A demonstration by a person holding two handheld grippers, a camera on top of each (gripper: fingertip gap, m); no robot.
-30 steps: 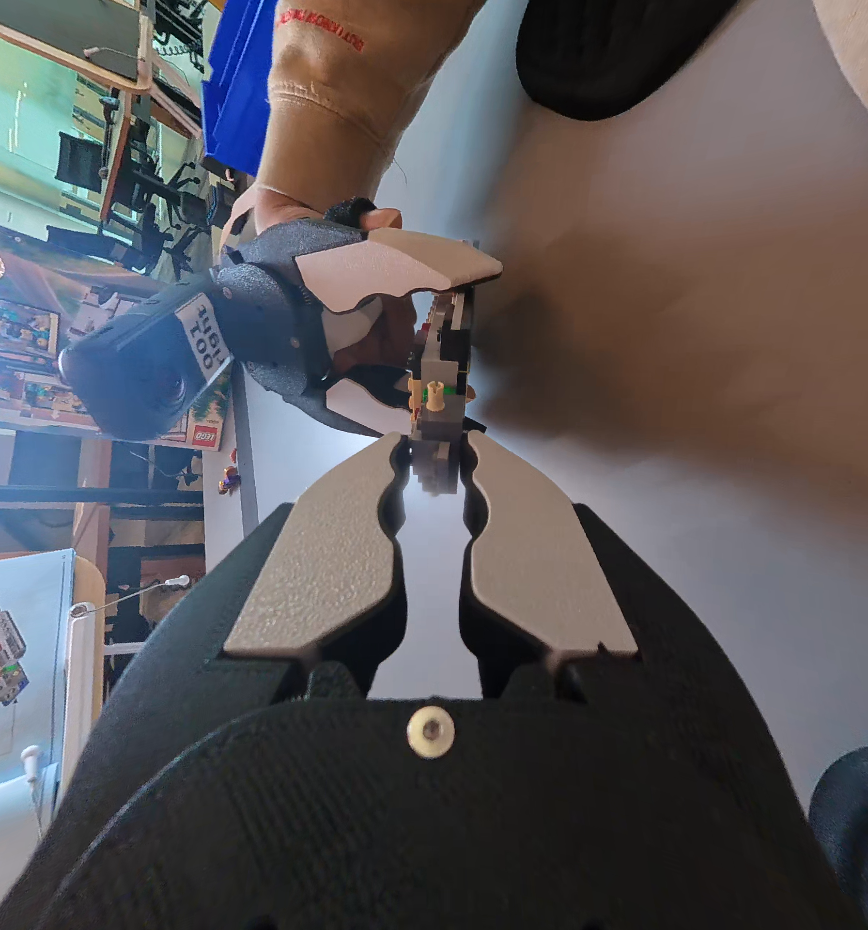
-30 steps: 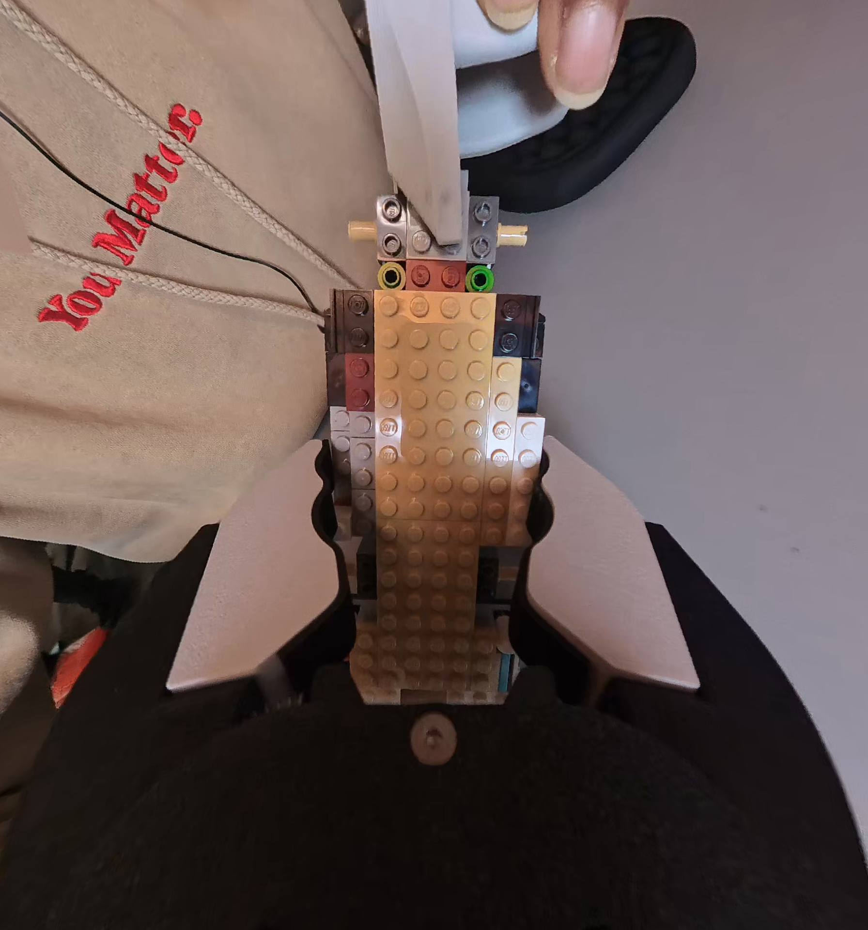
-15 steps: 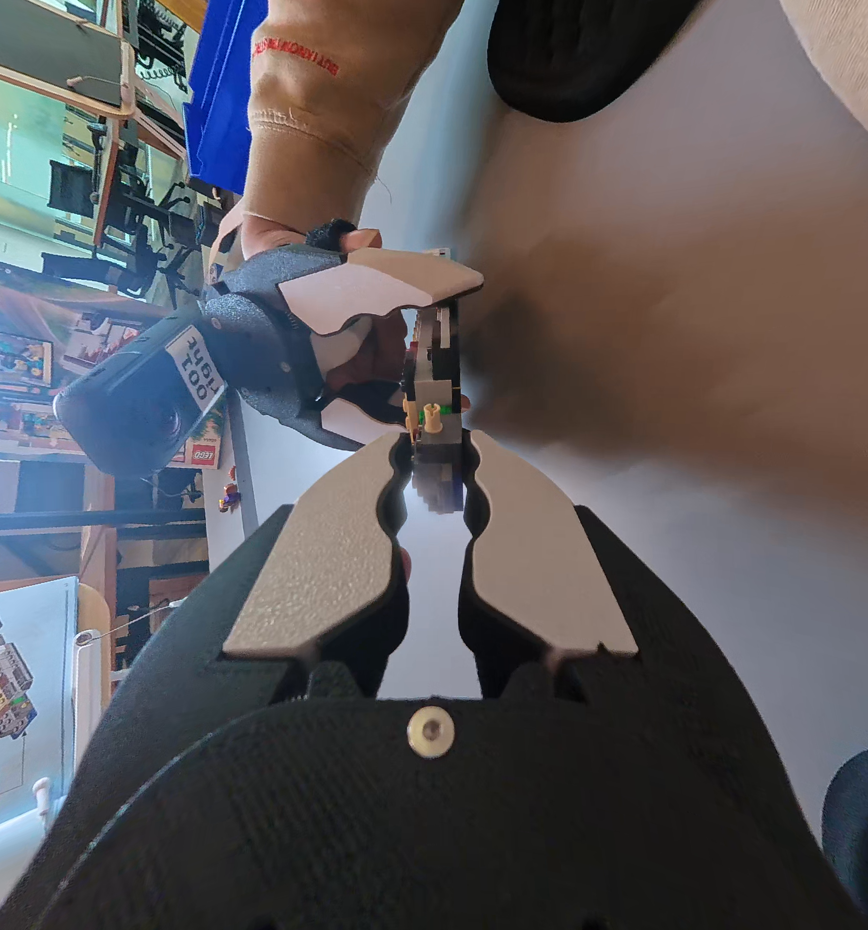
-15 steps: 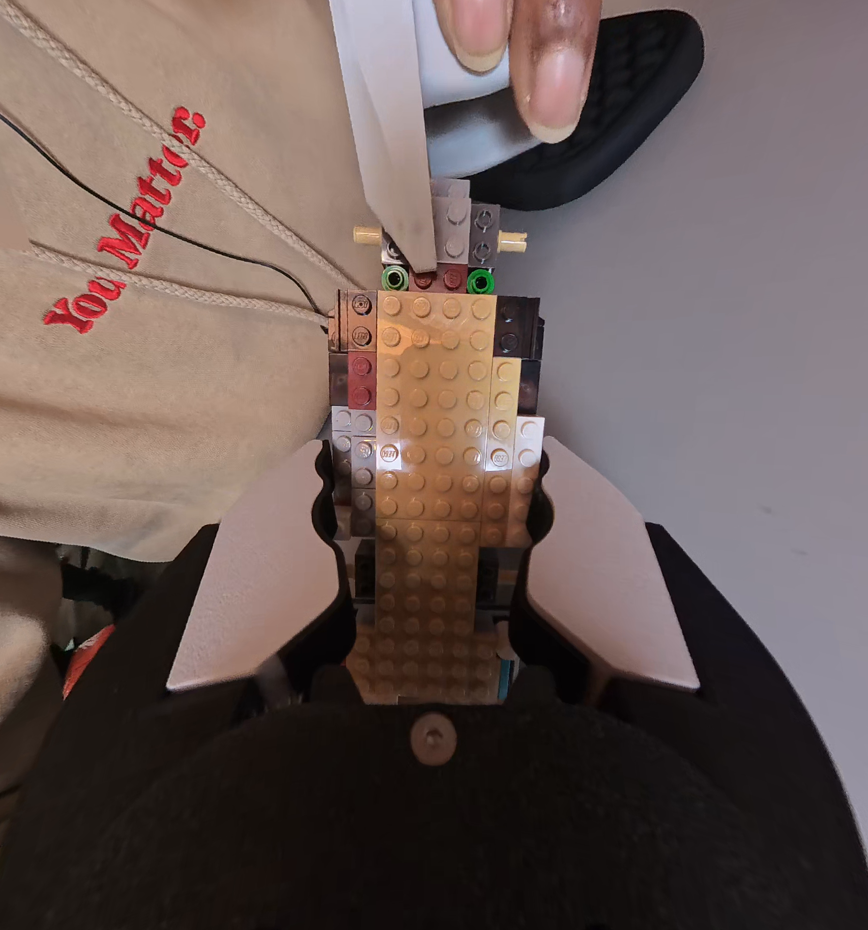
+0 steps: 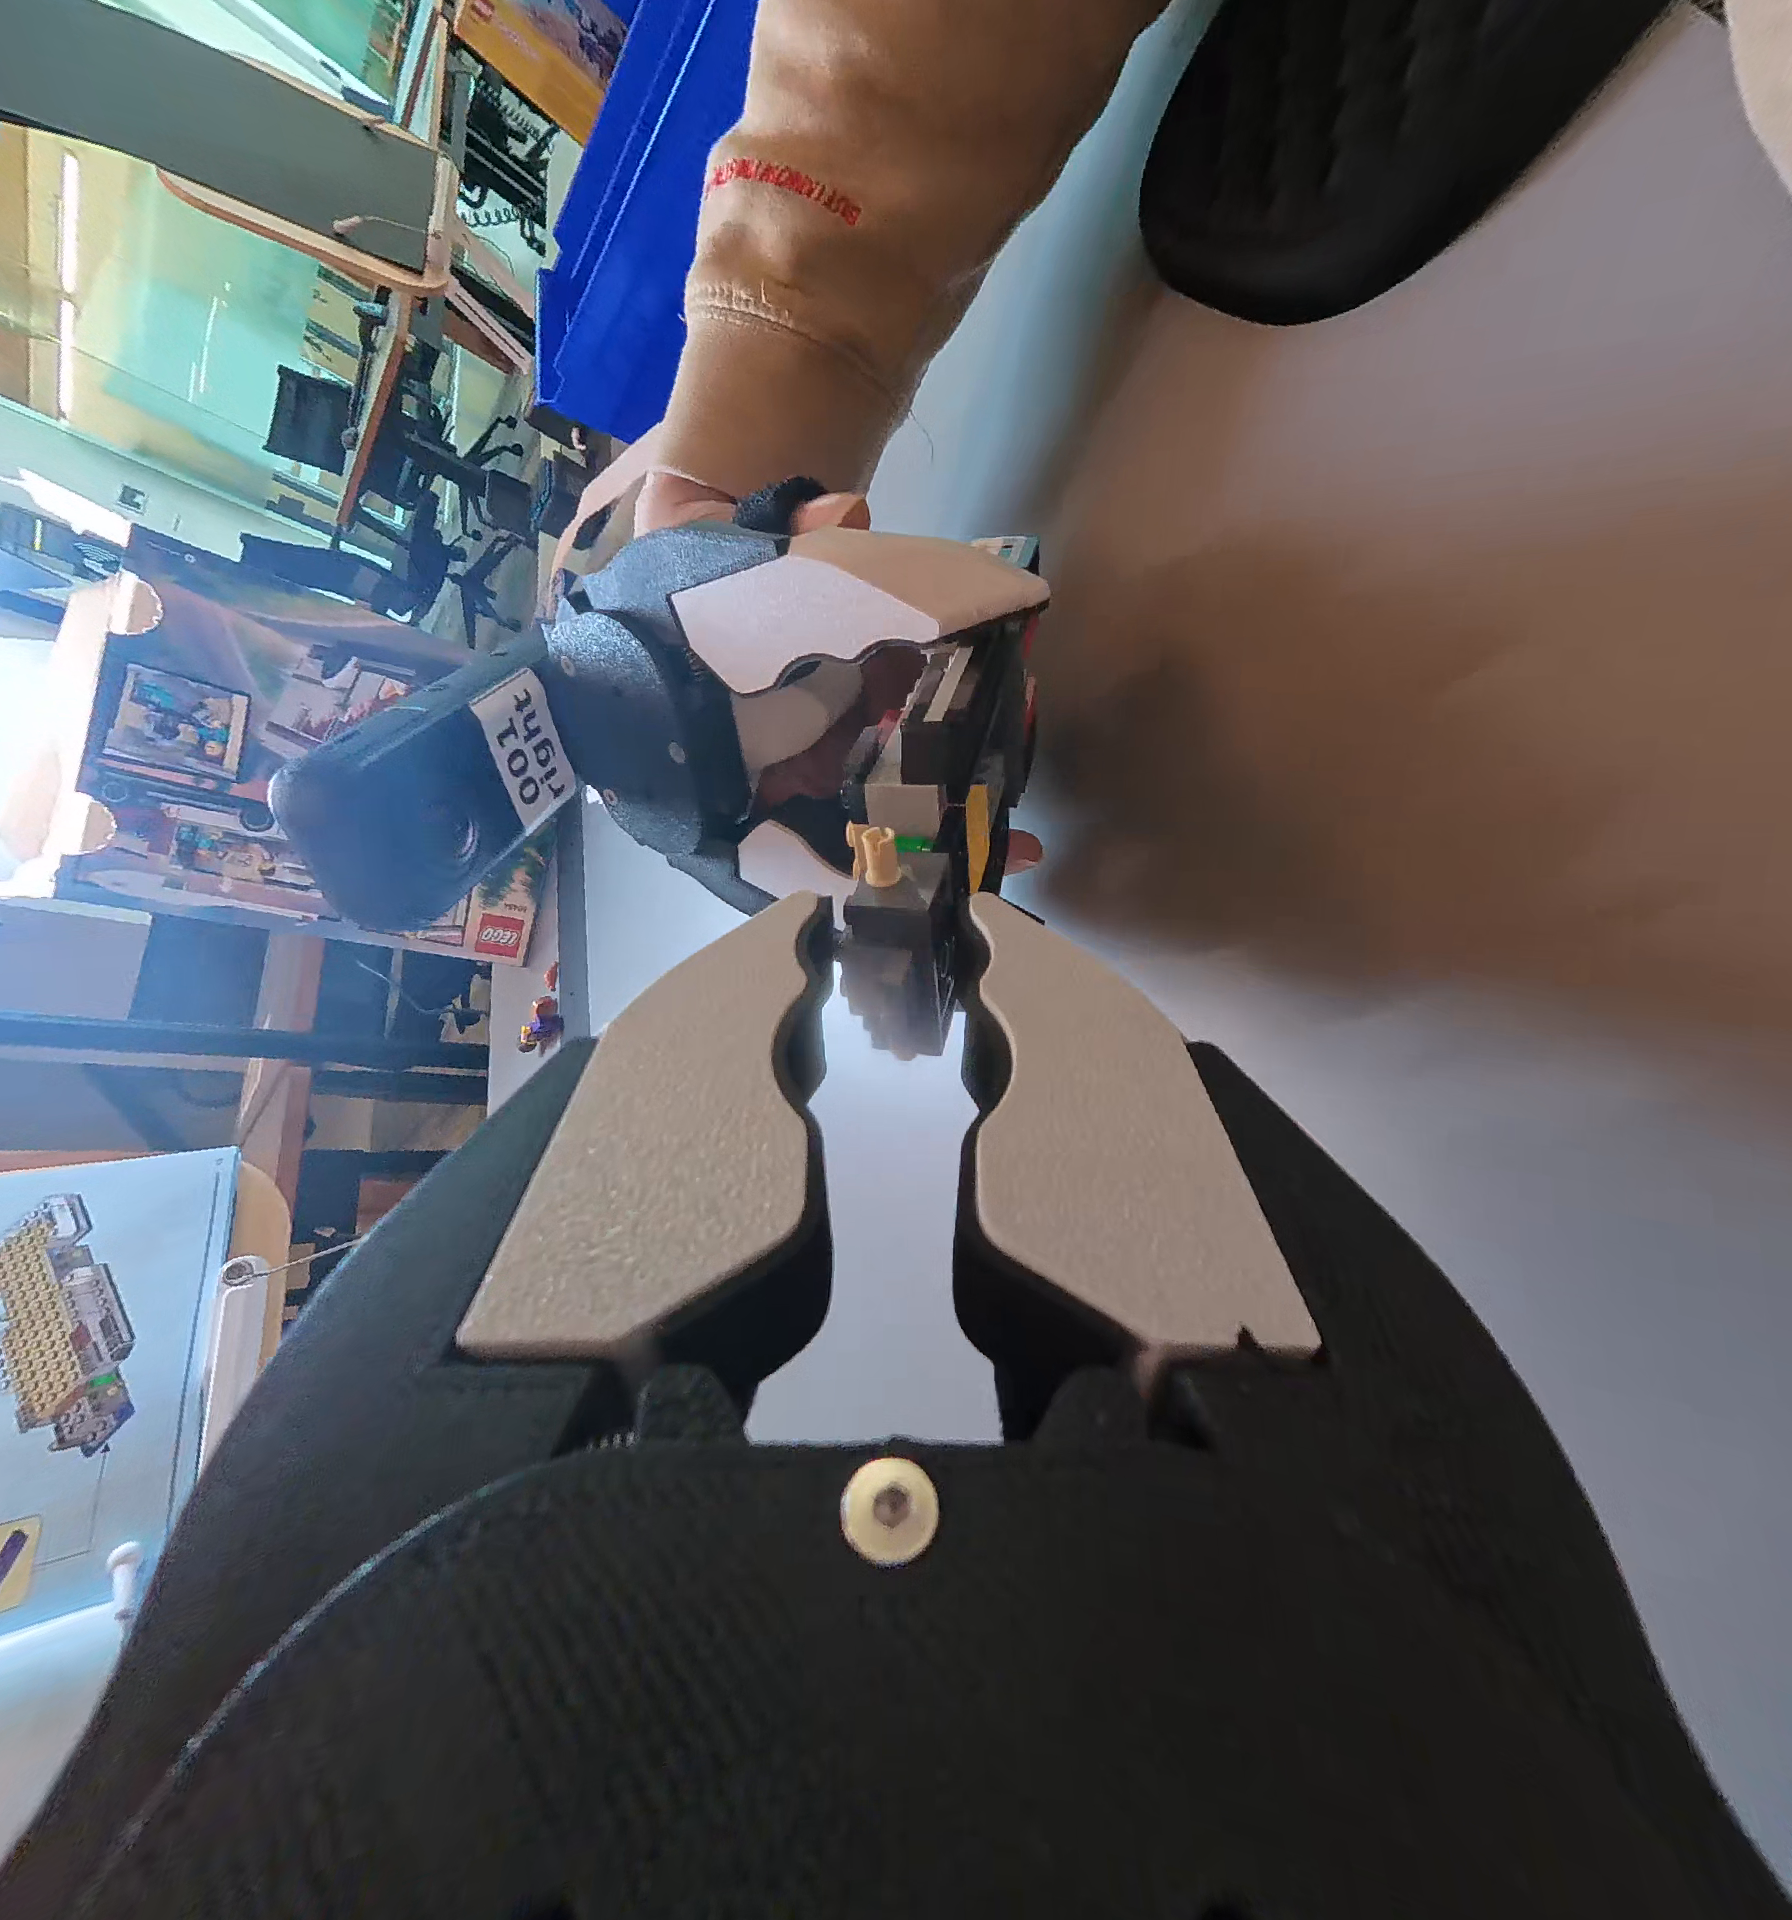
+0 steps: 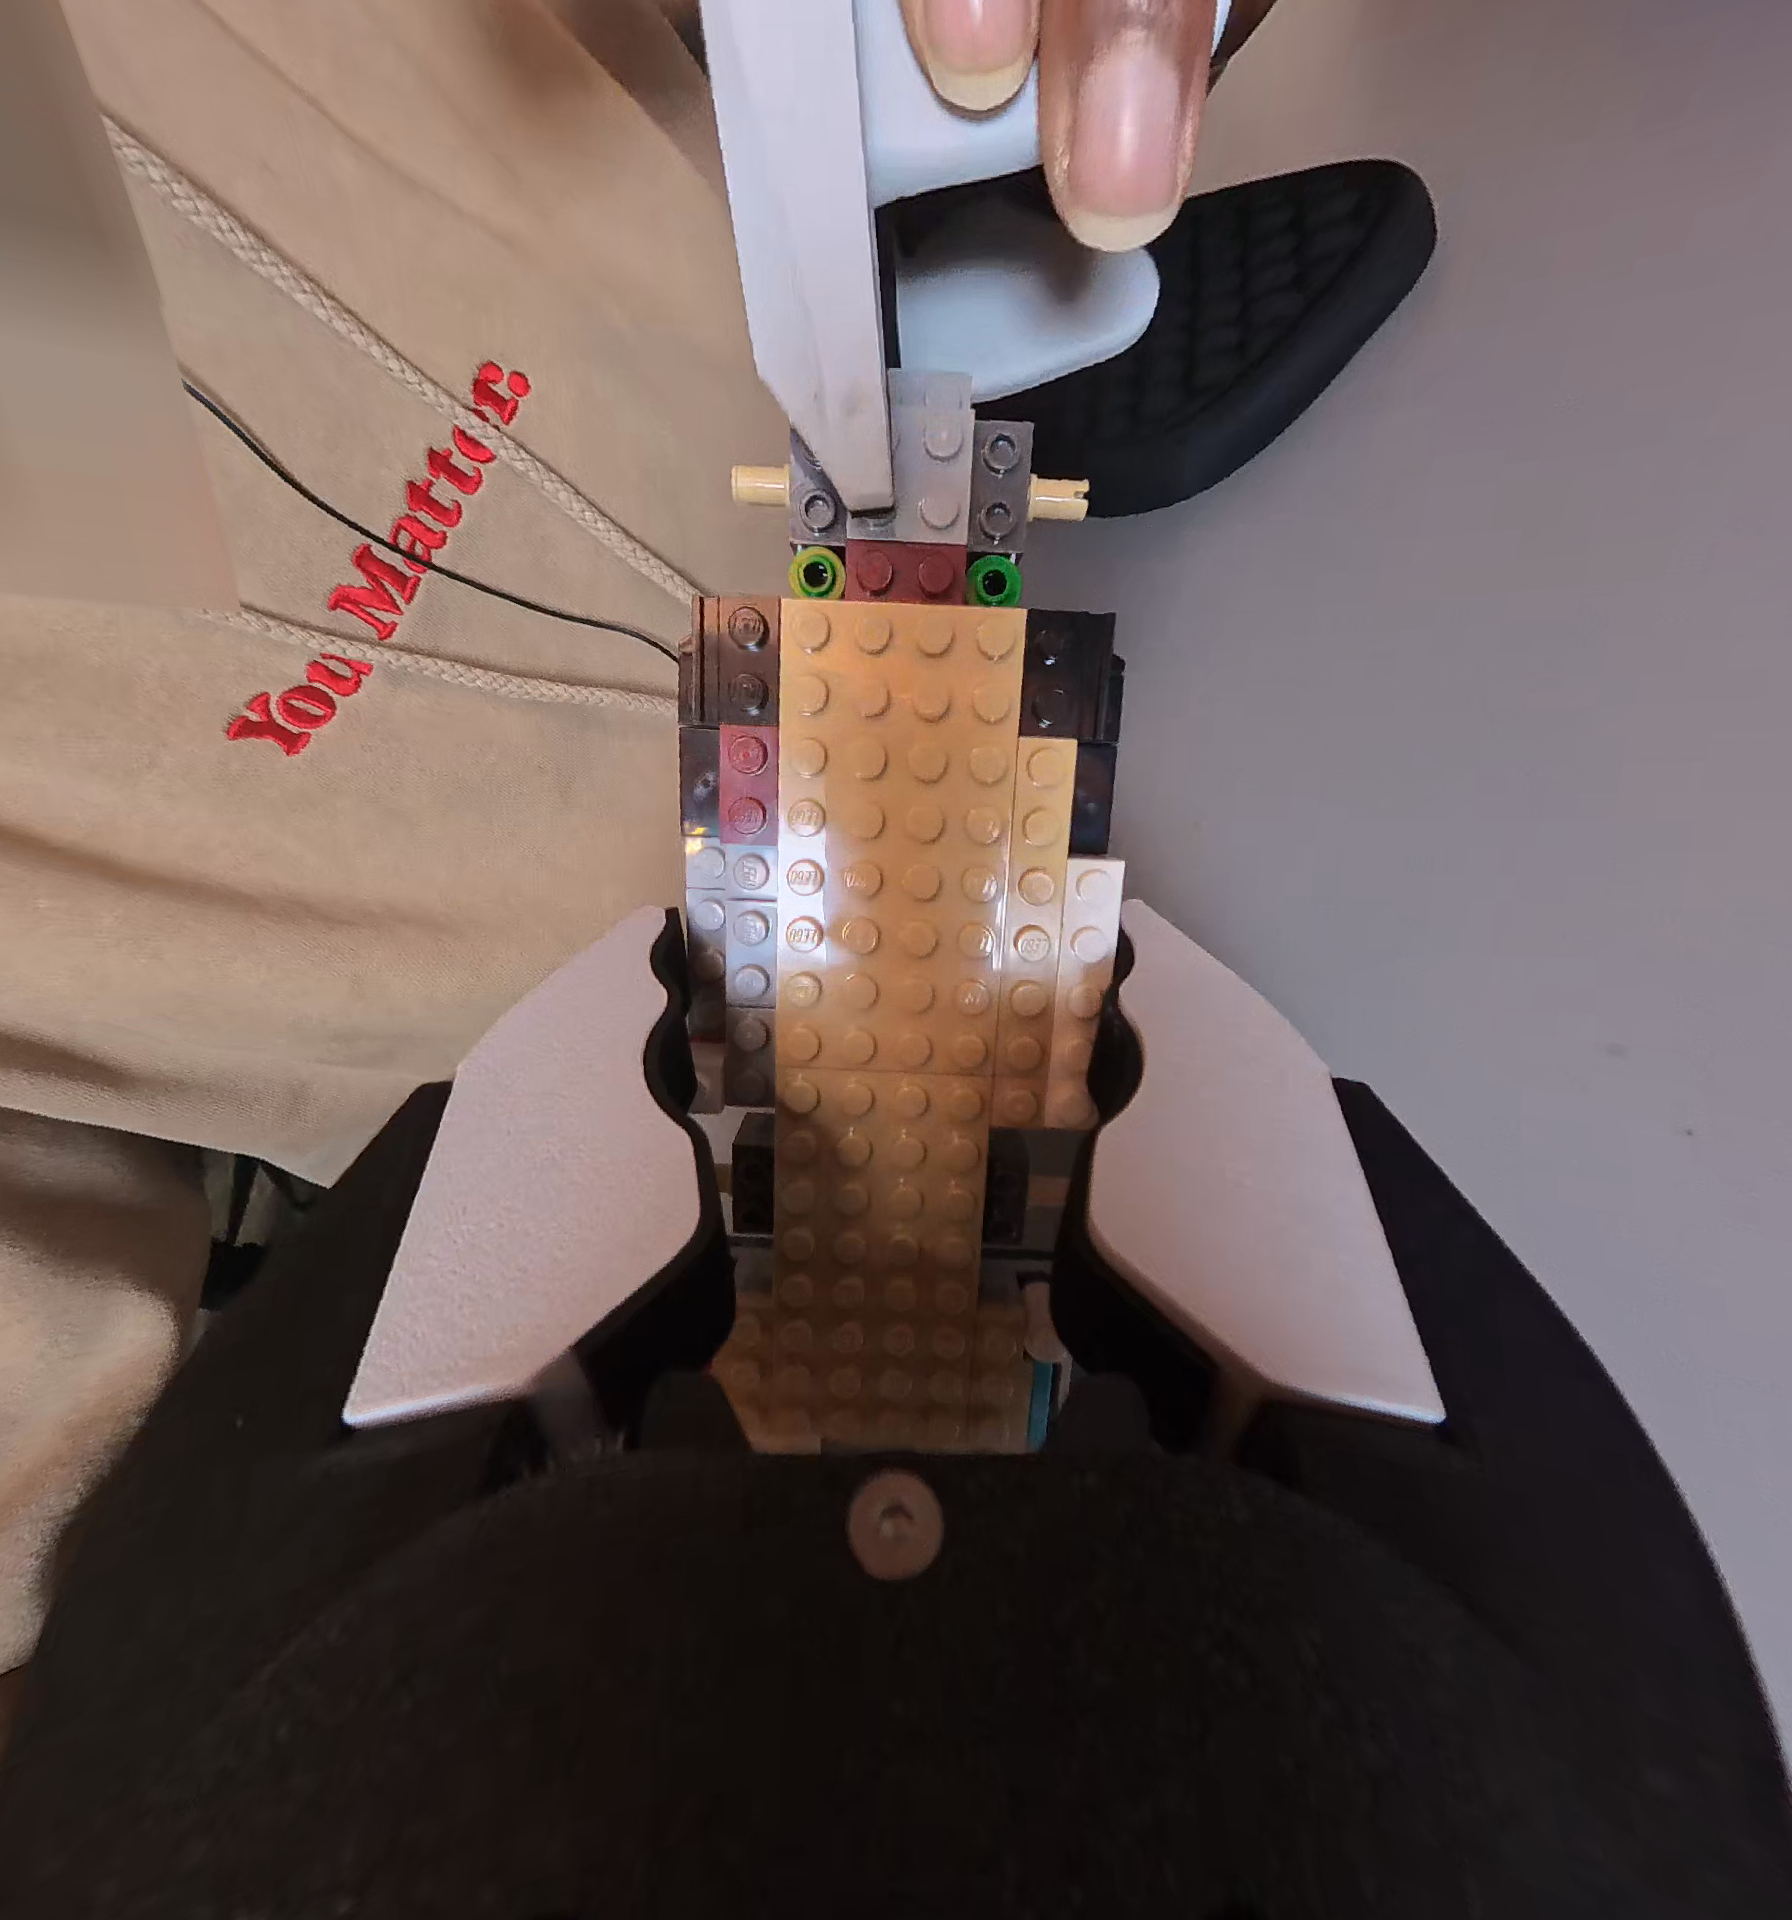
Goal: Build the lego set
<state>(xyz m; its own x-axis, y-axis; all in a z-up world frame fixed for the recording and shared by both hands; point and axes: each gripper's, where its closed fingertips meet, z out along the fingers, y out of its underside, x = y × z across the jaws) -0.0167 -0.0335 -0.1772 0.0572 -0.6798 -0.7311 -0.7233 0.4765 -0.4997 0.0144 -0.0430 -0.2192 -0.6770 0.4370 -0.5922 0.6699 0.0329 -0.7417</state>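
Right gripper point(image 6: 897, 997) — jaws wide, clamping brick model point(image 6: 902, 935)

Open grey tabletop point(image 6: 1494, 935) to the right of the brick model point(image 6: 902, 935). Hemmed in on the left by a beige sweatshirt point(image 6: 300, 883), almost touching. Blocked at the far end by the left hand-held gripper point(image 6: 871, 457) and a black pad point(image 6: 1266, 343) behind it.

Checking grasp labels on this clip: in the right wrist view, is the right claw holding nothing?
No: the right claw is clamped on the sides of a tan-topped brick model, which fills the space between its fingers.
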